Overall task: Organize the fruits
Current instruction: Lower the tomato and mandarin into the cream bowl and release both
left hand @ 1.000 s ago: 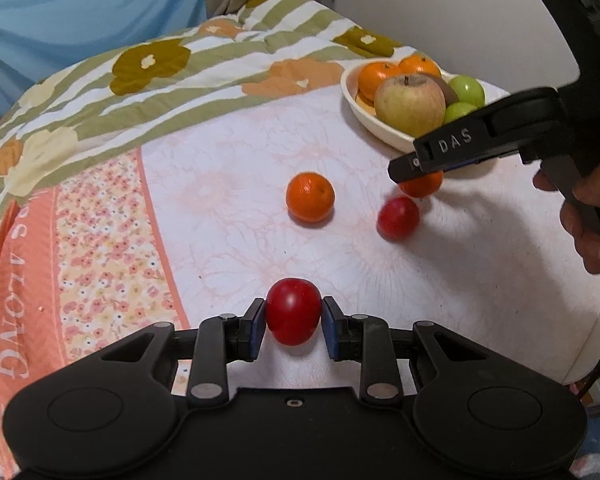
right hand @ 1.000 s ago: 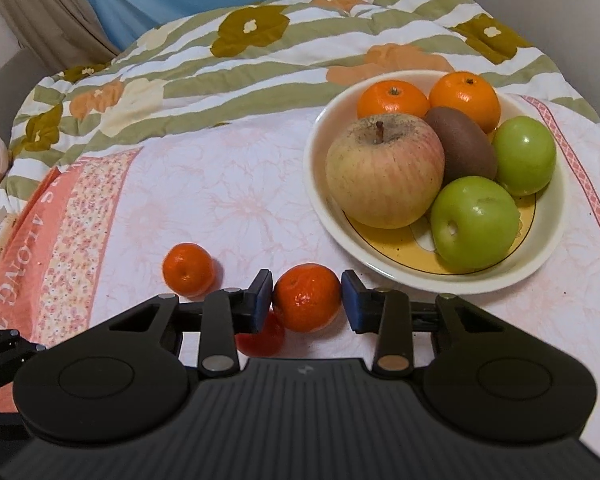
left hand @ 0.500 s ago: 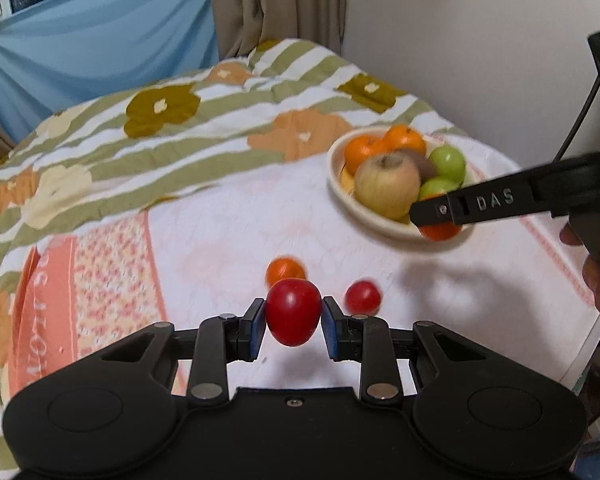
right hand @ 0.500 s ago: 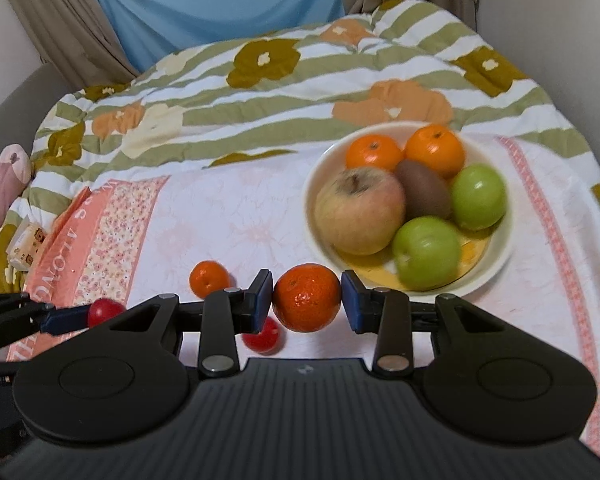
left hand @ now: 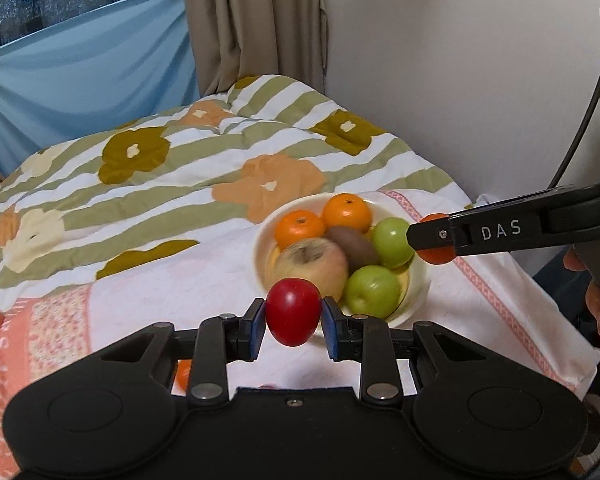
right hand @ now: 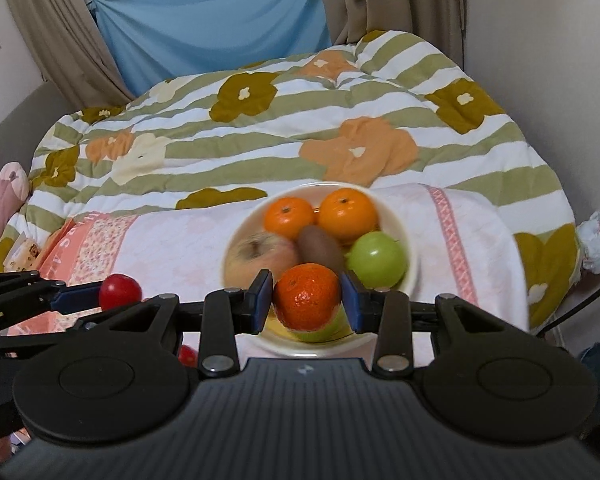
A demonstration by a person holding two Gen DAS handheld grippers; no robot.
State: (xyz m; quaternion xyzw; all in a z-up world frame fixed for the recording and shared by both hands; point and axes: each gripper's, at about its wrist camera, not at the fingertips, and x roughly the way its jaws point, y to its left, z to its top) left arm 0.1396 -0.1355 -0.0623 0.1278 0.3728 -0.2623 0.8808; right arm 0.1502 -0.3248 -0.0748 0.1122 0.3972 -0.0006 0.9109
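A small red fruit sits clamped between the blue pads of the left claw, held in the air in front of the cream bowl. The right claw grips a mandarin above the same bowl, which holds two oranges, a large apple, a kiwi and green apples. The bowl rests on a pink cloth on the bed's flowered quilt.

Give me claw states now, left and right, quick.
Left claw: closed on the red fruit.
Right claw: closed on the small orange.
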